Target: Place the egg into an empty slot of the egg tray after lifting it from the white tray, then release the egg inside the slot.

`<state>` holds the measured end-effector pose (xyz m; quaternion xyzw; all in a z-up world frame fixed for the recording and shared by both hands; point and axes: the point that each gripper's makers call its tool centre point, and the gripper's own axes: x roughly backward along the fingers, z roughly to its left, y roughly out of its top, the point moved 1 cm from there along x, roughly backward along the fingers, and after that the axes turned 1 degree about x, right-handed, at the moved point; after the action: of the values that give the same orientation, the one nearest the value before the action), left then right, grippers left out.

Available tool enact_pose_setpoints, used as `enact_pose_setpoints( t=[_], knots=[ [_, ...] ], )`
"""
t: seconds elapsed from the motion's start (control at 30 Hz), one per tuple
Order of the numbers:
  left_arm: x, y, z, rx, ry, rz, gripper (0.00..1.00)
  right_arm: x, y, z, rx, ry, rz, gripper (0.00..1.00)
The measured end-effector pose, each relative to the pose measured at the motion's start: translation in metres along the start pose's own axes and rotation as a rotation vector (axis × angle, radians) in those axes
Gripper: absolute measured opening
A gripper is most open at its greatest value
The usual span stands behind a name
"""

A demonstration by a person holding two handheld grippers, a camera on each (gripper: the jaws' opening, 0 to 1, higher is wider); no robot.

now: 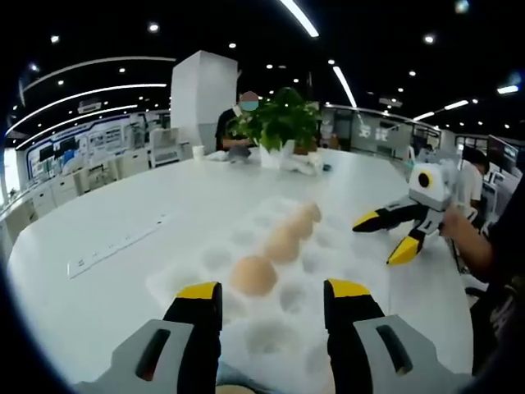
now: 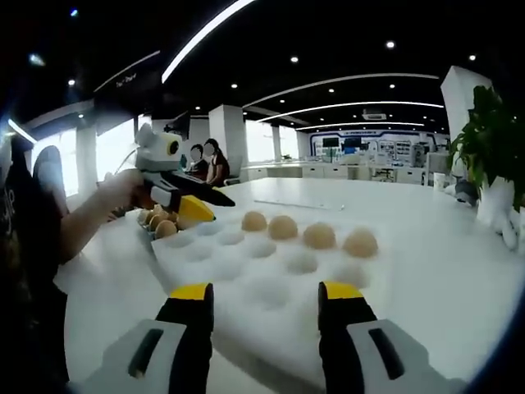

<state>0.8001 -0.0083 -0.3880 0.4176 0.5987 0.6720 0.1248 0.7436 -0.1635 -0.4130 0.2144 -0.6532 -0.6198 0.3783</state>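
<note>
A white foam egg tray [image 1: 271, 328] lies on the round white table, with a row of brown eggs [image 1: 253, 275] running away from me. My left gripper [image 1: 273, 292] hovers over the tray's near edge, open, with nothing between its yellow-tipped jaws. My right gripper [image 1: 387, 236] comes in from the right beside the tray, also open and empty. In the right gripper view, the egg tray [image 2: 246, 287] spreads ahead of my right gripper [image 2: 266, 290], with its row of eggs [image 2: 319, 236] along the far side. There the left gripper [image 2: 205, 205] hangs open just above a cluster of loose eggs [image 2: 158, 223] at the left.
A potted green plant [image 1: 279, 123] stands at the table's far side and shows again as the plant [image 2: 492, 139] at the right. A flat power strip [image 1: 115, 246] lies on the table to the left. People sit in the background, and a person's forearm [image 2: 82, 222] holds the left gripper.
</note>
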Motion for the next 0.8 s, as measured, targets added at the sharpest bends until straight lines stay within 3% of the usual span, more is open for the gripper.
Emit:
enact_pose_setpoints(
  t=[0.17,0.37,0.8],
  knots=[
    [-0.008,-0.006,-0.005,0.004,-0.027,0.035,0.51,0.001,-0.001,0.001,-0.005,0.009,-0.007,0.55],
    [-0.014,-0.002,-0.011,-0.01,-0.035,0.033,0.49,0.002,-0.001,0.002,-0.011,0.014,-0.013,0.56],
    [-0.04,-0.003,-0.004,-0.01,-0.012,0.068,0.48,0.006,-0.002,-0.002,-0.023,0.03,-0.026,0.58]
  ],
)
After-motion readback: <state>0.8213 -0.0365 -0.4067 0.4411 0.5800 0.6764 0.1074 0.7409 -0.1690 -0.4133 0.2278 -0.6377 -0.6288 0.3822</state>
